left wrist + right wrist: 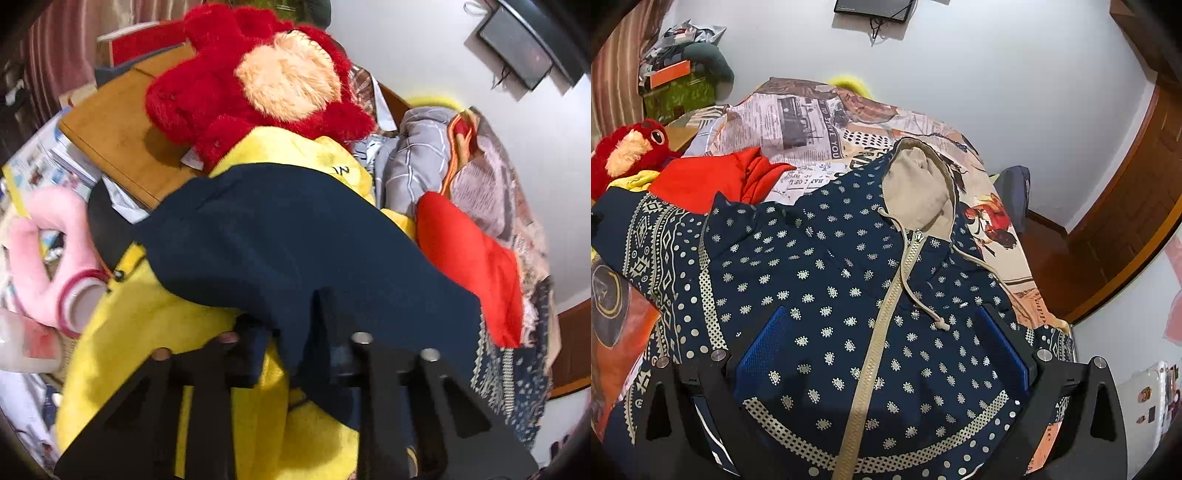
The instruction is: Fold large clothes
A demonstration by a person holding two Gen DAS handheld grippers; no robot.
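Left claw [291, 354] is clamping navy hoodie [849, 295] sleeve; right claw [882, 354] is hovering spread wide over hoodie's zipper [882, 332].

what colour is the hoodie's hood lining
Beige, inside the hood of the navy patterned hoodie; clearest in the right wrist view.

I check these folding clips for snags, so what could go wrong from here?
The left gripper is shut on the hoodie's dark sleeve, which drapes over a yellow plush; pulling could drag it along. The drawstring lies loose between the open jaws of the right gripper and may catch. The orange garment touches the hoodie.
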